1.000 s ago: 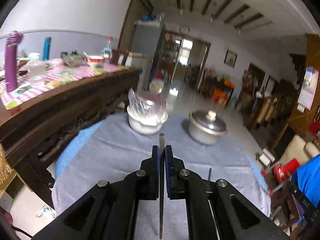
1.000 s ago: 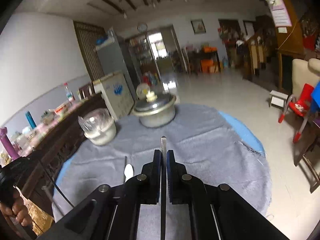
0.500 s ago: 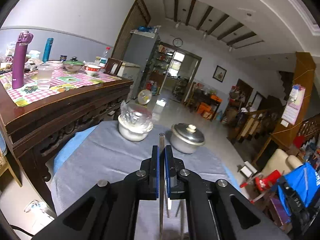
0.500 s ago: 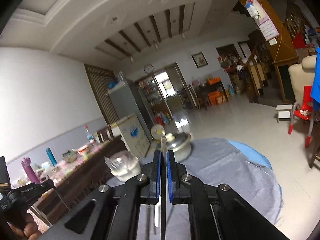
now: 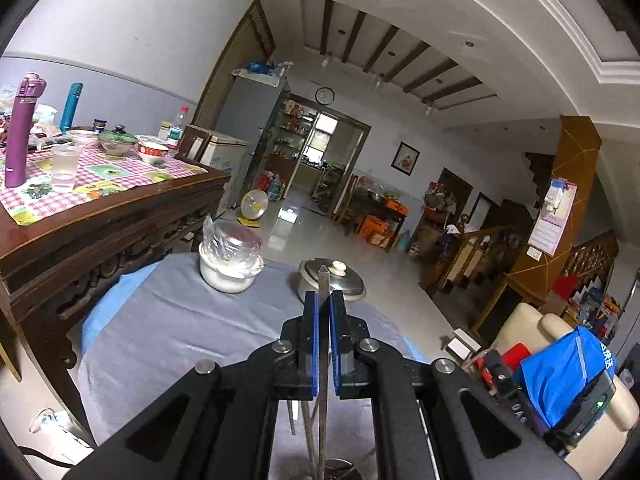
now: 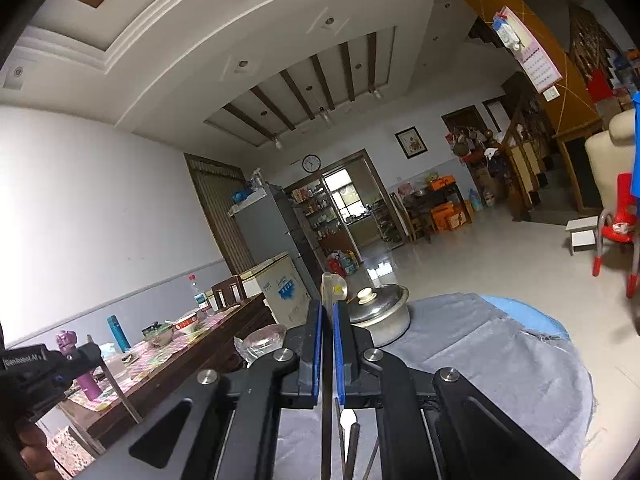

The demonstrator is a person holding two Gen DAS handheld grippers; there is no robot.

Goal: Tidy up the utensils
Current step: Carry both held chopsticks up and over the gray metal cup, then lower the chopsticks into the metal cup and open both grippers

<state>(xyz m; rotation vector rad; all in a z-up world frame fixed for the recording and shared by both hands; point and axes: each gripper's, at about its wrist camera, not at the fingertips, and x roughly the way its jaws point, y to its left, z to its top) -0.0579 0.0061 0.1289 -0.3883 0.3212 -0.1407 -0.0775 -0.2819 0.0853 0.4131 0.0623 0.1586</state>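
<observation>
the left gripper (image 5: pixel 323 300) is pinched on a thin flat metal utensil (image 5: pixel 322 280), which stands upright between the blue pads, its long axis vertical and its pointed tip up. the right gripper (image 6: pixel 327 310) clamps a second metal utensil (image 6: pixel 326 286) the same way, blunt tip upward. more utensil handles (image 6: pixel 347 424) show below the right jaws. beyond, on the grey cloth (image 5: pixel 168 320), sit a lidded metal pot (image 5: pixel 332 278) and a plastic-covered white bowl (image 5: pixel 230 258).

Soft daylight from far doorway (image 5: pixel 320 140); floor glare; fisheye edges warped, sharp.
</observation>
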